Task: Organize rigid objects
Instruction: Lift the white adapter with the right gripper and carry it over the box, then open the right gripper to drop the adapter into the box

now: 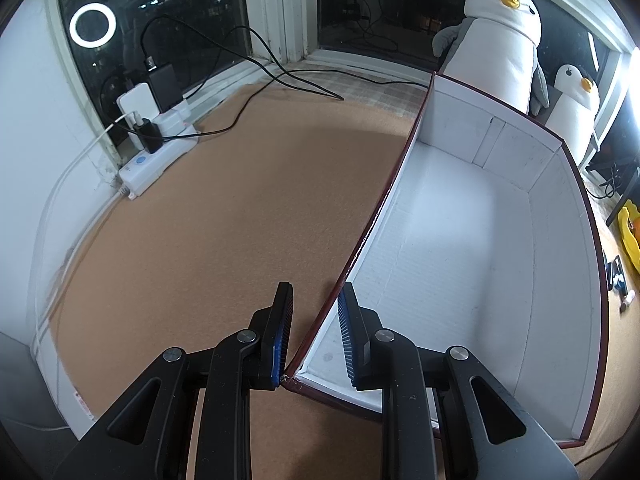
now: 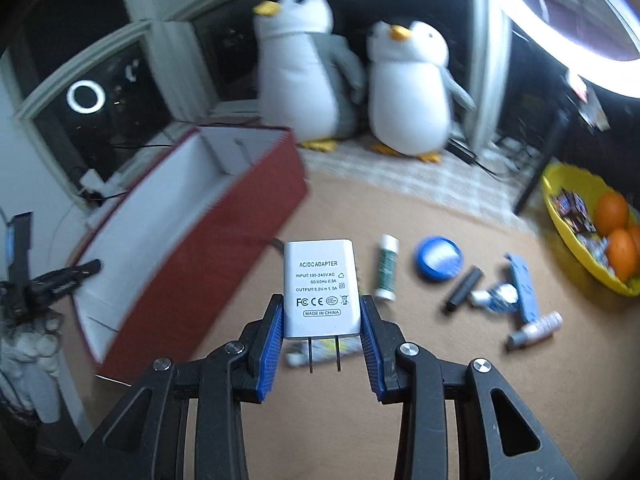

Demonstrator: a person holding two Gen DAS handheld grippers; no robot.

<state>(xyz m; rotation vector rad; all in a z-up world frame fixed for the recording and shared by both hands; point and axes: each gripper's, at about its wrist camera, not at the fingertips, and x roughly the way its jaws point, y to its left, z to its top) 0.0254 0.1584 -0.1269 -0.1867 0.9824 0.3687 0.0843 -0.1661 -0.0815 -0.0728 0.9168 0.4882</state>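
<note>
Firmly, right hand-held gripper (image 2: 322,322) clamps the white adapter (image 2: 319,288).

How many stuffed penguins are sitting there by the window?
2. The larger penguin stands behind the red box; the smaller penguin is beside it, toward the yellow bowl.

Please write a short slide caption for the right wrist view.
Right gripper holds a white AC/DC adapter above the cork mat, beside the open red box.
</note>
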